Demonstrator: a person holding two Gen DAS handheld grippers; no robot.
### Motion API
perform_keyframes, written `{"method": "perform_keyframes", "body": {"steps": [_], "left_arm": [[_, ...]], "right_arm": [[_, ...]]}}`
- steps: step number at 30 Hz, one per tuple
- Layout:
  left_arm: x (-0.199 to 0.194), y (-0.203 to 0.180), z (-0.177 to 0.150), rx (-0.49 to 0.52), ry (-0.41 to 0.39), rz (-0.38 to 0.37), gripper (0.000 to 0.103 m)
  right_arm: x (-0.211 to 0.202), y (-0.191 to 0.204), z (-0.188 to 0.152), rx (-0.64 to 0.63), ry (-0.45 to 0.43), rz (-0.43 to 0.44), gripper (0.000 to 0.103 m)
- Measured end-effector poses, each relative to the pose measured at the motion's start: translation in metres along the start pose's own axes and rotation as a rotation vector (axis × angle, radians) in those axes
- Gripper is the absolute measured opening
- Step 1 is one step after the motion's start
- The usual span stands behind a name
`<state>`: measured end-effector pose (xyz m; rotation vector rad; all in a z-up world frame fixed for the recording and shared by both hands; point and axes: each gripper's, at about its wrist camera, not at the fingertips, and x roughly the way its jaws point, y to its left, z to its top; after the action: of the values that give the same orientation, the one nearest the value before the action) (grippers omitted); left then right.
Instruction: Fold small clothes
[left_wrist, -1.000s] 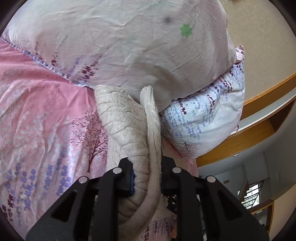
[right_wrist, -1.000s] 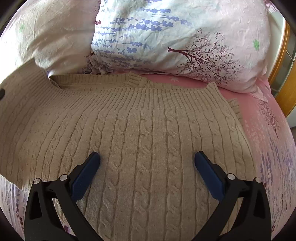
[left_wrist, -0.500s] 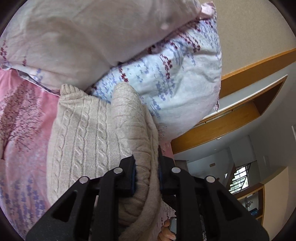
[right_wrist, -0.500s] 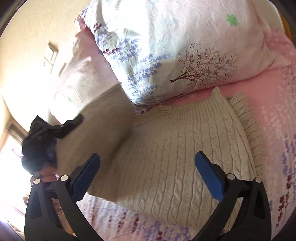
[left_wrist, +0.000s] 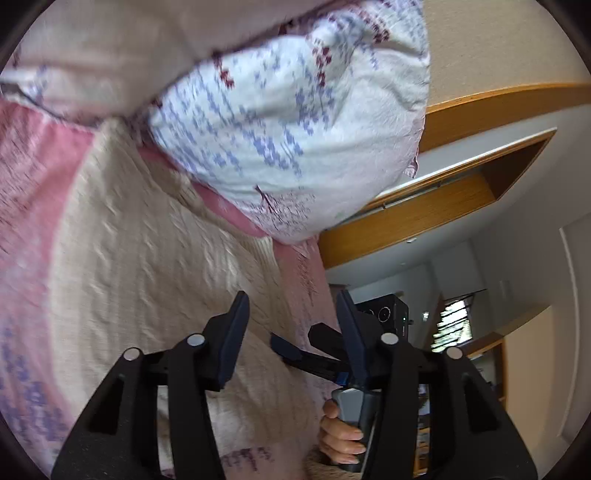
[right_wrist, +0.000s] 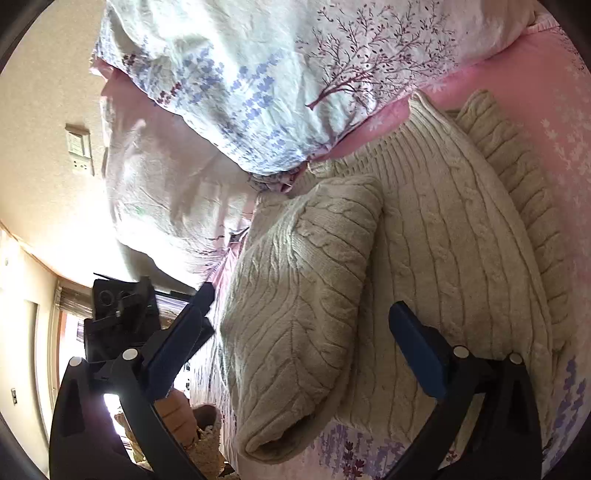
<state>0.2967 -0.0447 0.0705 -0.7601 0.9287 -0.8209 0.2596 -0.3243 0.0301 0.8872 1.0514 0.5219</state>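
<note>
A beige cable-knit sweater lies flat on the pink floral bedsheet, its collar up against the pillows. One side of it, the folded part, is laid over the body. My right gripper hovers open over that fold, pads wide apart and touching nothing. In the left wrist view the sweater is blurred below my left gripper, whose jaws are opening with nothing between them. A hand holds the right gripper just behind the left one.
Two floral pillows are stacked at the head of the bed, overhanging the sweater's collar. Beyond the bed's edge are a beige wall, wooden trim and a doorway. The left gripper's body shows at the left in the right wrist view.
My left gripper has let go of the sweater's fold and its jaws have spread. The fold now rests on the sweater's body. The right wrist view has tilted further.
</note>
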Motion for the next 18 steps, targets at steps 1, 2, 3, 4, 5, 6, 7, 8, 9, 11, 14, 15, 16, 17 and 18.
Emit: {"method": "perform_keyframes", "body": {"steps": [1, 2, 3, 4, 5, 6, 7, 8, 9, 11, 14, 15, 16, 17, 18], "left_arm": [[-0.013, -0.001, 0.001, 0.034, -0.027, 0.056, 0.057], [-0.024, 0.000, 0.001, 0.066, -0.046, 0.121, 0.060], [-0.033, 0.002, 0.001, 0.097, -0.057, 0.197, 0.061], [-0.039, 0.006, 0.001, 0.113, -0.061, 0.261, 0.061], [-0.044, 0.013, 0.000, 0.123, -0.061, 0.306, 0.061], [-0.045, 0.019, 0.000, 0.126, -0.053, 0.342, 0.061], [-0.045, 0.026, 0.000, 0.120, -0.044, 0.374, 0.061], [-0.045, 0.033, -0.001, 0.111, -0.034, 0.396, 0.061], [-0.045, 0.039, -0.003, 0.106, -0.020, 0.406, 0.061], [-0.039, 0.047, -0.009, 0.107, 0.011, 0.434, 0.061], [-0.033, 0.048, -0.015, 0.140, 0.034, 0.444, 0.062], [-0.032, 0.047, -0.015, 0.148, 0.039, 0.445, 0.062], [-0.031, 0.047, -0.015, 0.153, 0.044, 0.441, 0.063], [-0.031, 0.048, -0.014, 0.154, 0.052, 0.435, 0.063], [-0.028, 0.047, -0.014, 0.154, 0.058, 0.436, 0.063]], "right_arm": [[0.001, 0.000, -0.001, 0.006, 0.003, -0.028, 0.096], [0.002, 0.000, -0.002, 0.006, -0.002, -0.039, 0.094], [0.003, 0.002, -0.002, 0.000, -0.002, -0.039, 0.092], [0.005, 0.004, -0.002, -0.003, 0.002, -0.040, 0.085], [0.008, 0.004, -0.002, 0.000, 0.007, -0.039, 0.082], [0.011, 0.003, -0.003, 0.004, 0.018, -0.042, 0.077], [0.013, 0.002, -0.003, 0.005, 0.021, -0.053, 0.073], [0.014, 0.004, -0.004, -0.003, 0.016, -0.064, 0.073], [0.015, 0.005, -0.004, -0.012, 0.014, -0.072, 0.071], [0.017, 0.005, -0.004, -0.009, 0.006, -0.065, 0.057], [0.022, 0.006, -0.003, -0.026, 0.002, -0.093, 0.049], [0.025, 0.008, -0.004, -0.043, 0.000, -0.100, 0.049], [0.028, 0.010, -0.004, -0.059, -0.008, -0.109, 0.045], [0.031, 0.012, -0.005, -0.084, -0.017, -0.125, 0.038], [0.034, 0.016, -0.005, -0.116, -0.023, -0.140, 0.025]]}}
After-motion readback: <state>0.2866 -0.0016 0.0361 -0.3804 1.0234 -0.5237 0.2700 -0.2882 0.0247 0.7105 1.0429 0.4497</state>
